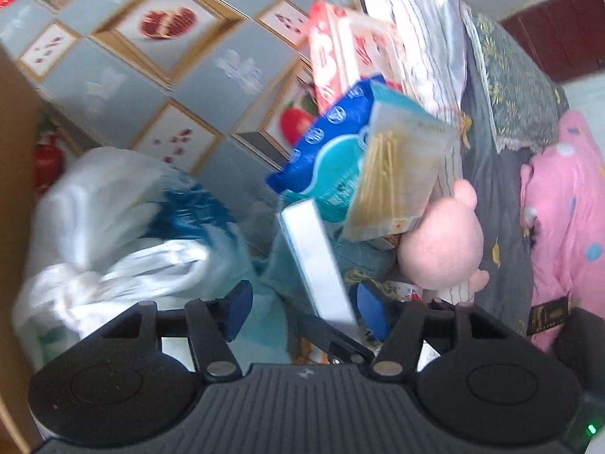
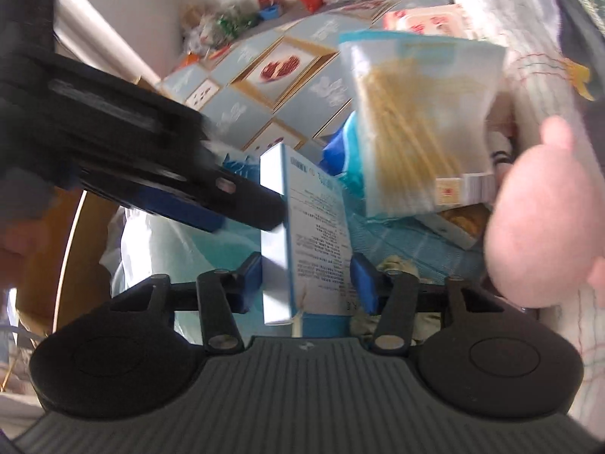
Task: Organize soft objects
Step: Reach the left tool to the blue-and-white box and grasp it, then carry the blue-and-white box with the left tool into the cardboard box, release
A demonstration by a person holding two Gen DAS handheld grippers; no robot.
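Right gripper (image 2: 307, 282) clamped on a pale blue-and-white box (image 2: 302, 234); left gripper (image 1: 302, 312) open beside it.

Box upright between the right gripper's blue pads, printed face turned right, amid a heap on the bed. Just right of it, a pink plush toy (image 2: 544, 223); behind, a clear packet of pale sticks (image 2: 419, 125) and a blue pouch (image 1: 329, 132). Left gripper's pads apart, box edge between them untouched; knotted white plastic bag (image 1: 113, 234) near left; grey pomegranate cartons (image 1: 159, 49) far left.

Tight pile: white-blue box (image 2: 302, 234) fills right tool (image 2: 306, 283) gap, left tool (image 2: 211, 196) crowds its left, pink plush (image 2: 537, 227) blocks right; open strip beside white bag (image 1: 113, 234).
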